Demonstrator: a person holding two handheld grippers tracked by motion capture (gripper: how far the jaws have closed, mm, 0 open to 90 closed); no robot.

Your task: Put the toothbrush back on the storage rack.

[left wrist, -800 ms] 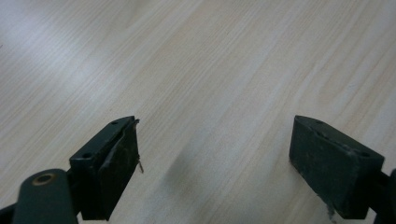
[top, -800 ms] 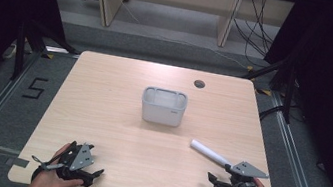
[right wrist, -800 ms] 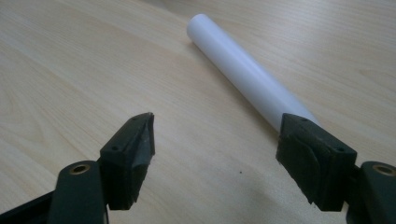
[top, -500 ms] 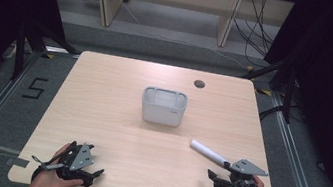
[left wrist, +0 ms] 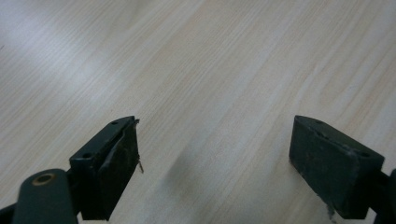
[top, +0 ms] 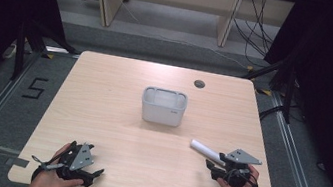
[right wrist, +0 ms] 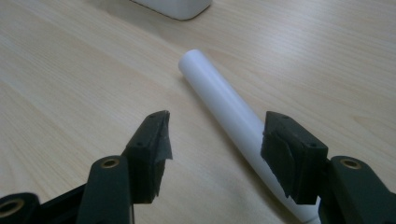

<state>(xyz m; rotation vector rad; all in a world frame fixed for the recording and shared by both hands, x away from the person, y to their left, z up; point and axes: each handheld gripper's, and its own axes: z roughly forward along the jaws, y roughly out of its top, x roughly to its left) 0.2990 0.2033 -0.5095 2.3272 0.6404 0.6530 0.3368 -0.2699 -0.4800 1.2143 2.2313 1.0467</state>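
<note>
Light wooden table (top: 117,106) with cable hole, white rectangular container (top: 163,106) set mid-table, white tube (top: 206,151) laid near right edge

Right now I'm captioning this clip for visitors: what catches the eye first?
A white tube lies on the wooden table near its right front, between the open jaws of the right tool, untouched. A pale grey tub sits mid-table. The left tool rests open at front left.

Left gripper (top: 93,175) jaws wide apart, right gripper (top: 210,165) parted — both low, hand-held

White tube (right wrist: 224,100), pale grey tub (top: 163,106), light wood-grain table (top: 103,93)
</note>
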